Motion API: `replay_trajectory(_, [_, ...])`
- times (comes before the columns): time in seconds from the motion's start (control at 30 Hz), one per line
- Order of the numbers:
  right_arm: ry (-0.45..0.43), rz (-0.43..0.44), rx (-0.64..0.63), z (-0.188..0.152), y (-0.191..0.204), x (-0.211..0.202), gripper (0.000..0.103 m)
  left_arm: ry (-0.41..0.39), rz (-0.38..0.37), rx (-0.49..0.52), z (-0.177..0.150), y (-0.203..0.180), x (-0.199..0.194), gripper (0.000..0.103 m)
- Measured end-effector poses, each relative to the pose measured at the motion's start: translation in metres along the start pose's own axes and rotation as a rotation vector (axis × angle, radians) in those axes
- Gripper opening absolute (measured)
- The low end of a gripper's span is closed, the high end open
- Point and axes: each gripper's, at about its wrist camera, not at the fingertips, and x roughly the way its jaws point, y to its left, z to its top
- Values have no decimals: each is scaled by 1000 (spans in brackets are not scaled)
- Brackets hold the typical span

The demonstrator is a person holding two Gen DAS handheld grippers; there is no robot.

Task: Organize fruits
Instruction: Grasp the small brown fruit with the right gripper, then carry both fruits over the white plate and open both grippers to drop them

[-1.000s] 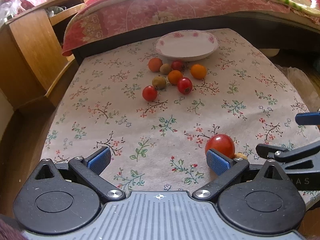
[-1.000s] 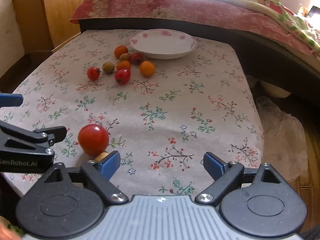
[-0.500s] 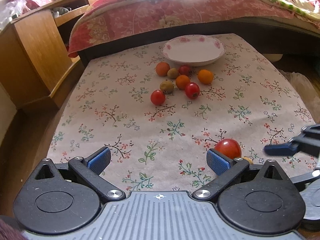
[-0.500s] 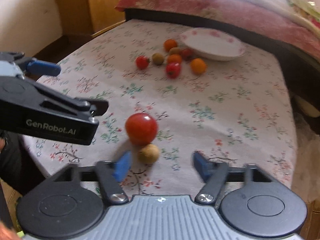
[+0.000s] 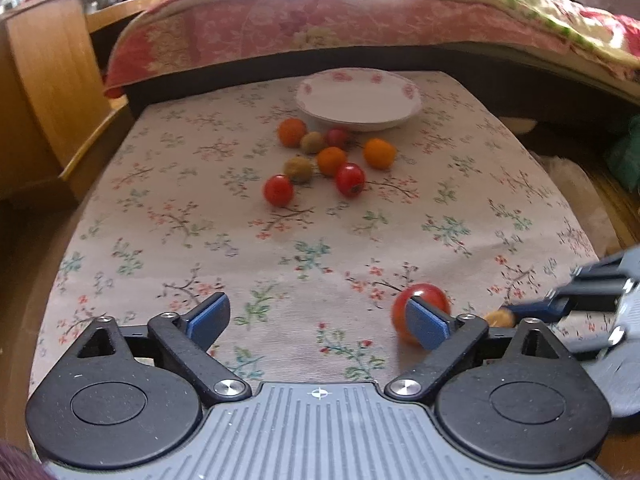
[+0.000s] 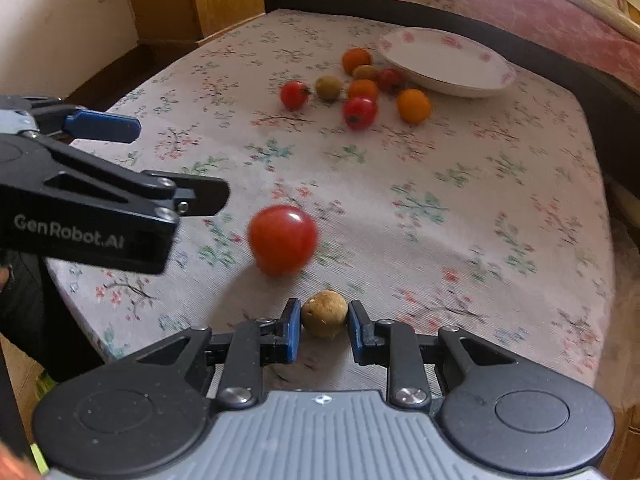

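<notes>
My left gripper's pad (image 5: pixel 426 326) hides part of the big tomato (image 5: pixel 424 300). The tomato smears with blur in my right view. Small brown fruit (image 5: pixel 498 317) mostly hidden behind a finger.

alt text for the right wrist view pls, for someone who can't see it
The right tongs are shut on a small tan fruit near the front edge of a floral tablecloth. A large red tomato lies just beyond it, with the left tongs alongside. Farther back, small red, orange and greenish fruits cluster beside an empty white plate.
</notes>
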Motion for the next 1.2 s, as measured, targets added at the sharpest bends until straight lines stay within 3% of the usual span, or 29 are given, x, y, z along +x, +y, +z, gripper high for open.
replay_trajectory(0.23, [-18, -18, 57, 3, -34, -14, 29, 36, -17, 142, -1, -34, 12, 88])
replay_trajectory(0.4, [-19, -24, 85, 9, -45, -13, 29, 56, -43, 169, 4, -45, 18, 87])
replay_trajectory(0.57, [-10, -37, 120, 12, -52, -7, 29, 71, -115, 164, 7, -52, 32, 83])
replay_trajectory(0.67, [3, -32, 152, 12, -59, -3, 29, 93, -138, 158, 9, -55, 40, 67])
replay_trajectory(0.73, [6, -41, 161, 11, -61, -2, 29, 126, -139, 156, 8, -56, 48, 49])
replay_trajectory(0.87, [0, -46, 175, 11, -66, -2, 29, 133, -146, 110, 13, -51, 54, 49])
replay_trajectory(1.2, [-34, -26, 181, 25, -69, -6, 29, 119, -145, 136, 26, -53, 54, 49])
